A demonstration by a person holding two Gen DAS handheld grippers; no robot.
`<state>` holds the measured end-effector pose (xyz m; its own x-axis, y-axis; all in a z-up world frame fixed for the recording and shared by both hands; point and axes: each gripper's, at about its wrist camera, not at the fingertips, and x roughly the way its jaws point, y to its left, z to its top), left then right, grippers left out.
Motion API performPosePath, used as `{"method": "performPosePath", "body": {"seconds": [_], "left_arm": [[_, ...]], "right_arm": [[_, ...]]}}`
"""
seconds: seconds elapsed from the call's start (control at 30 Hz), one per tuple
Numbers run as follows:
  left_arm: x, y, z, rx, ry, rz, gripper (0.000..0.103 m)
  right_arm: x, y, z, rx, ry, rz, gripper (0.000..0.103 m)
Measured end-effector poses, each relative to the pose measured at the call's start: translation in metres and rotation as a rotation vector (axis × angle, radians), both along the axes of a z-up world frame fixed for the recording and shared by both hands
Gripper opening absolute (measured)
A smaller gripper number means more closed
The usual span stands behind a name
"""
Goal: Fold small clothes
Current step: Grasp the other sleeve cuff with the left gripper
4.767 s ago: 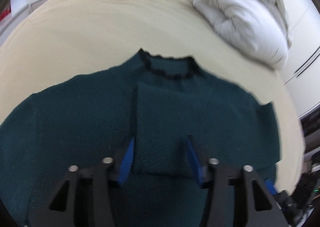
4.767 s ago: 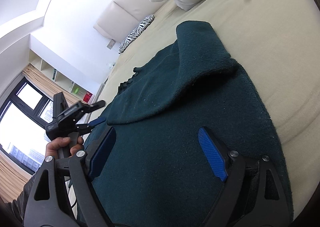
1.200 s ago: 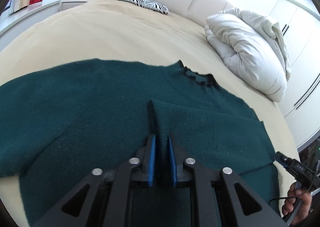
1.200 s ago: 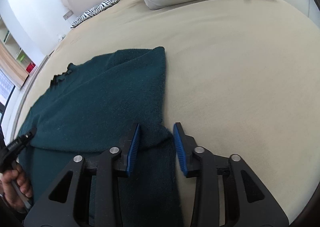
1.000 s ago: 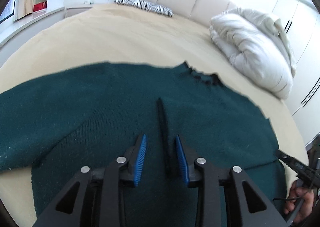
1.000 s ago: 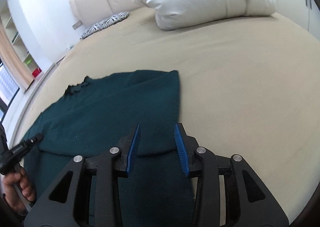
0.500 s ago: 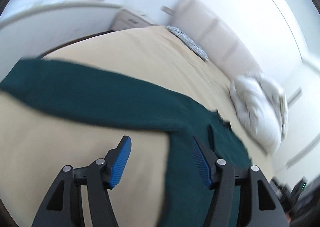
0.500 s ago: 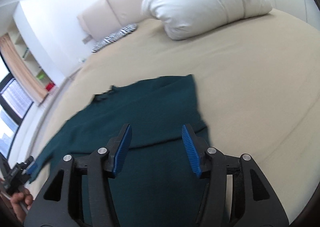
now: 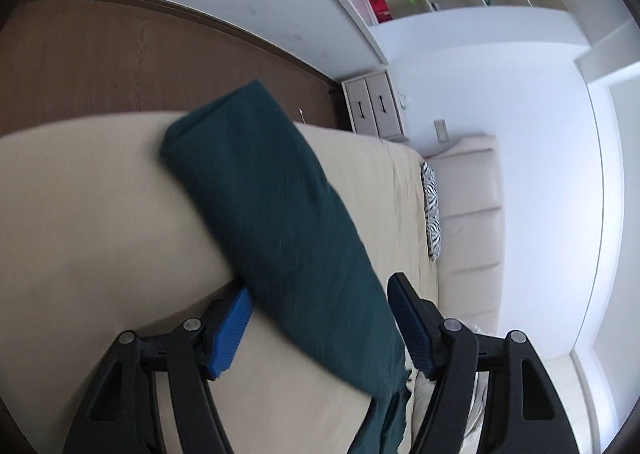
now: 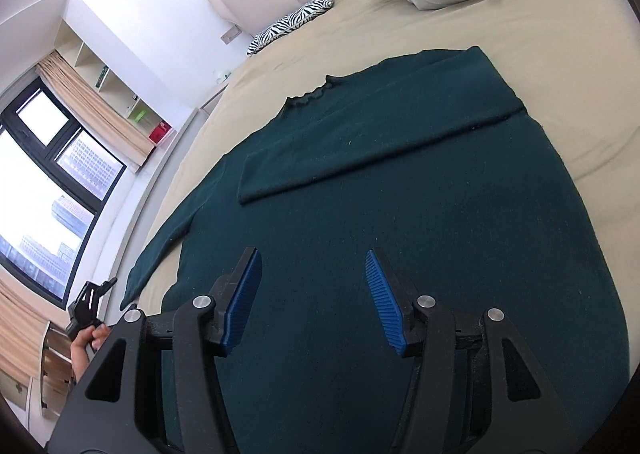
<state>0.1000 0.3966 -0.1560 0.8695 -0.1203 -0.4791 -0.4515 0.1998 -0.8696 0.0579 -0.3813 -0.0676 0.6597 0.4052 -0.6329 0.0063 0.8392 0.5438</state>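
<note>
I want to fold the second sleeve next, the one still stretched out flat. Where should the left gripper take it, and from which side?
Probably at the cuff end of the outstretched sleeve, which reaches toward the bed's edge. The left gripper is open, its jaws having just been opening, either side of the sleeve. Coming along it from the shoulder and pinching the cuff's free edge would let it swing over the sweater's body.

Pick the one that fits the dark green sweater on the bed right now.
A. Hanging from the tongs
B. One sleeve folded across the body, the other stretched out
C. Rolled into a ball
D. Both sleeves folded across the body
B: on the sweater, one sleeve lies folded across the chest while the other sleeve stretches out over the bed.
</note>
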Motion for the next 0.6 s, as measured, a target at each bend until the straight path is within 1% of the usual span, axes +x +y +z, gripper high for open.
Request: {"method": "performPosePath", "body": {"seconds": [0.03,0.07,0.1,0.13,0.2,0.23,0.27,0.3,0.33,0.37,0.4,0.43,0.5,0.57,0.6], "left_arm": [[0.005,0.007,-0.001,-0.008,0.003,0.026,0.068],[0.010,0.012,-0.001,-0.005,0.012,0.039,0.061],[0.014,0.017,-0.001,0.000,0.025,0.046,0.047],[0.018,0.021,-0.001,0.001,0.040,0.050,0.040],[0.022,0.023,0.001,0.013,0.064,0.043,0.010],[0.024,0.020,0.009,0.055,0.063,0.030,0.008],[0.025,0.014,0.024,0.131,0.060,0.015,0.008],[0.026,0.006,0.038,0.201,0.061,-0.001,0.008],[0.029,-0.001,0.048,0.247,0.058,-0.018,0.009],[0.036,-0.016,0.068,0.322,0.044,-0.058,0.009],[0.042,-0.030,0.079,0.364,0.037,-0.083,0.009],[0.051,-0.050,0.099,0.442,0.027,-0.129,0.009],[0.068,-0.091,0.128,0.572,0.005,-0.221,0.009],[0.088,-0.154,0.157,0.743,-0.022,-0.340,0.009],[0.095,-0.184,0.165,0.807,-0.035,-0.392,0.009]], "right_arm": [[-0.006,0.000,0.001,-0.001,-0.001,-0.003,0.052],[-0.008,-0.002,0.002,-0.002,0.001,-0.011,0.052],[-0.014,-0.004,0.003,0.002,0.001,-0.014,0.052],[-0.018,-0.007,0.003,0.007,0.002,-0.019,0.053],[-0.021,-0.010,0.002,0.020,0.006,-0.031,0.052],[-0.024,-0.013,-0.001,0.029,0.011,-0.039,0.052],[-0.013,-0.019,-0.006,0.036,0.013,-0.044,0.052],[-0.016,-0.023,-0.008,0.044,0.012,-0.050,0.052],[-0.018,-0.027,-0.011,0.049,0.012,-0.057,0.052],[-0.021,-0.031,-0.013,0.055,0.016,-0.063,0.052],[-0.023,-0.033,-0.015,0.060,0.021,-0.068,0.052],[-0.026,-0.038,-0.020,0.071,0.031,-0.075,0.052],[-0.033,-0.045,-0.024,0.083,0.032,-0.088,0.052],[-0.038,-0.054,-0.026,0.101,0.025,-0.105,0.052],[-0.041,-0.058,-0.027,0.108,0.022,-0.111,0.052]]}}
